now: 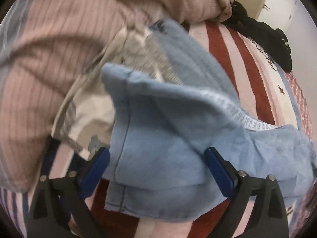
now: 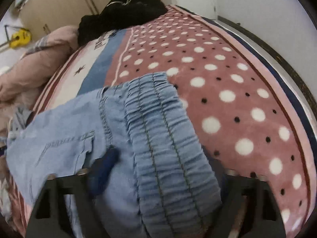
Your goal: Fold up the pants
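Observation:
The pants are light blue denim. In the left wrist view a folded leg end with a stitched hem (image 1: 158,168) lies between my left gripper's (image 1: 156,158) blue fingers, which stand wide apart and open around it. In the right wrist view the gathered elastic waistband (image 2: 164,138) and a back pocket (image 2: 75,146) fill the foreground. My right gripper (image 2: 164,168) has the waistband bunched between its fingers; the left blue finger (image 2: 107,164) presses into the cloth and the right finger is hidden under it.
The pants lie on a bed blanket with pink polka dots (image 2: 227,79) and red and white stripes (image 1: 220,59). A pink ribbed quilt (image 1: 49,59) is bunched at the left. Black clothing (image 2: 126,13) lies at the bed's far end. A wardrobe (image 2: 65,2) and a yellow toy guitar (image 2: 19,37) are beyond.

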`<state>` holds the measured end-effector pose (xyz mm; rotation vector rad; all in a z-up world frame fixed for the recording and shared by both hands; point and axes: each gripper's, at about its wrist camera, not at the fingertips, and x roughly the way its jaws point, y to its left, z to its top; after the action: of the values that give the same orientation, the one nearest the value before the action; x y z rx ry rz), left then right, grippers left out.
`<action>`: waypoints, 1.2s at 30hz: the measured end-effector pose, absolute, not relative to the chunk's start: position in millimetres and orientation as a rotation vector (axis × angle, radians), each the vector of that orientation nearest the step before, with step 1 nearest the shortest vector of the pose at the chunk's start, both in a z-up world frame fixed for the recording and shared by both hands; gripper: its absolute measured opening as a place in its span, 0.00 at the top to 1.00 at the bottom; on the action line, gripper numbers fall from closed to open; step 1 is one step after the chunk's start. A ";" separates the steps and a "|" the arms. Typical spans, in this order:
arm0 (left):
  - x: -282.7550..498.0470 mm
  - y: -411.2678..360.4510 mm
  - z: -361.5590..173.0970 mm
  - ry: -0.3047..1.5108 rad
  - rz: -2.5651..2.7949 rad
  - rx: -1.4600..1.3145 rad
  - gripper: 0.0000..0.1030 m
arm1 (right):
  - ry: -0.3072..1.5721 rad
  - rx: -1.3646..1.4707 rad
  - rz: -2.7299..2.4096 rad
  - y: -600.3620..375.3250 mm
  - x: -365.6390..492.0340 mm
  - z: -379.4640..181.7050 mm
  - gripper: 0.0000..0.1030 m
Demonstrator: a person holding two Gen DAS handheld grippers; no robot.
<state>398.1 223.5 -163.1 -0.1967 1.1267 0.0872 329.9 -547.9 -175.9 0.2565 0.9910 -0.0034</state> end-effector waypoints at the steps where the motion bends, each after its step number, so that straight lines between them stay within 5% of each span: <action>1: 395.9 228.2 -165.6 1.141 0.059 -0.225 0.06 | 0.992 0.240 0.016 -547.5 326.6 -173.1 0.56; 8: 374.2 246.5 -177.8 1.188 0.011 -0.311 0.01 | 0.860 0.140 -0.050 -535.0 293.4 -140.9 0.80; 15: 360.1 244.4 -181.9 1.203 -0.033 -0.333 0.01 | 0.796 0.087 -0.164 -542.9 277.7 -112.7 0.86; 20: 363.1 236.2 -175.0 1.172 -0.056 -0.331 0.23 | 0.858 0.111 -0.159 -550.1 274.6 -125.4 0.86; 25: 357.5 241.5 -154.9 1.135 -0.031 -0.345 0.55 | 0.864 0.116 -0.167 -549.5 273.2 -136.3 0.85; 36: 369.3 247.7 -138.6 1.018 -0.053 -0.428 0.53 | 0.865 0.121 -0.166 -549.7 272.7 -136.9 0.85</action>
<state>369.3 247.7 -138.6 -0.4280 1.0181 -0.0525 272.7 -549.7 -136.9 0.1213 0.8648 -0.1662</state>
